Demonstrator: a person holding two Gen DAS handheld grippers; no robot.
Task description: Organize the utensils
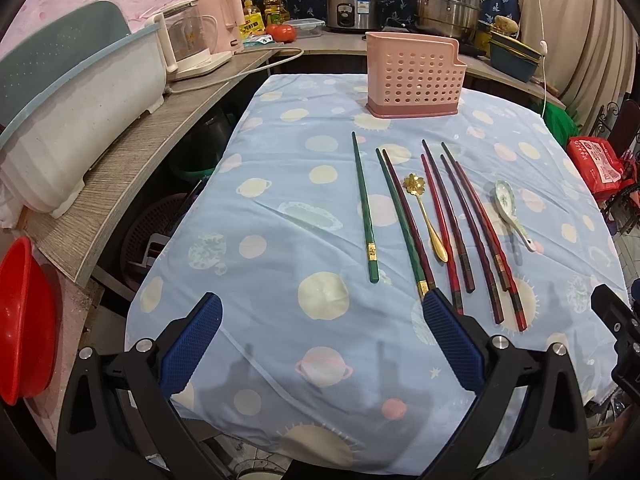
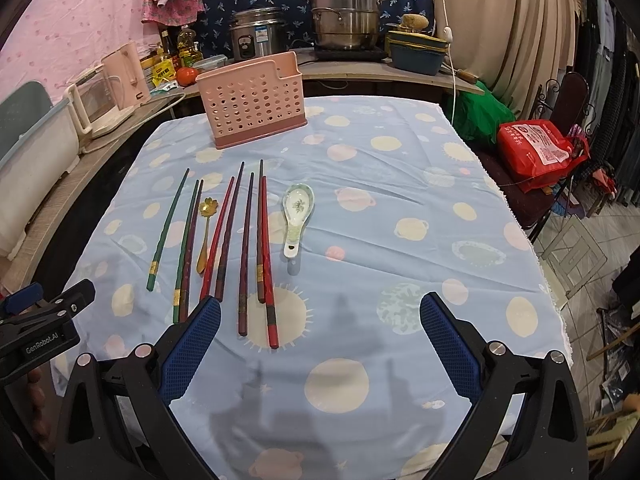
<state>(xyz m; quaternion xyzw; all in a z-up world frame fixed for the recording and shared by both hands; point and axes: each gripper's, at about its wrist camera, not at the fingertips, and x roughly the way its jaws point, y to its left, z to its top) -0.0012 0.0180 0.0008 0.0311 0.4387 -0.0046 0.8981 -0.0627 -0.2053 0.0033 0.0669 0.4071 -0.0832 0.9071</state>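
Observation:
A pink perforated utensil holder (image 1: pixel 414 76) (image 2: pixel 253 101) stands empty-looking at the far side of the table. In front of it lie several chopsticks in a row: a lone green chopstick (image 1: pixel 364 208) (image 2: pixel 167 230) on the left, then green, dark red and red ones (image 1: pixel 452 220) (image 2: pixel 248 248). A gold flower-headed spoon (image 1: pixel 426 216) (image 2: pixel 205 236) lies among them. A white ceramic spoon (image 1: pixel 512 210) (image 2: pixel 297 218) rests to the right. My left gripper (image 1: pixel 322 304) is open above the near table edge. My right gripper (image 2: pixel 320 308) is open too, holding nothing.
The table carries a blue planet-print cloth (image 1: pixel 288 184) (image 2: pixel 400 184). A counter on the left holds a white dish rack (image 1: pixel 80 100), kettles (image 1: pixel 200 40), a rice cooker (image 1: pixel 352 4) and a steel pot (image 2: pixel 346 14). A red basin (image 1: pixel 24 320) is lower left; a red bag (image 2: pixel 536 148) is right.

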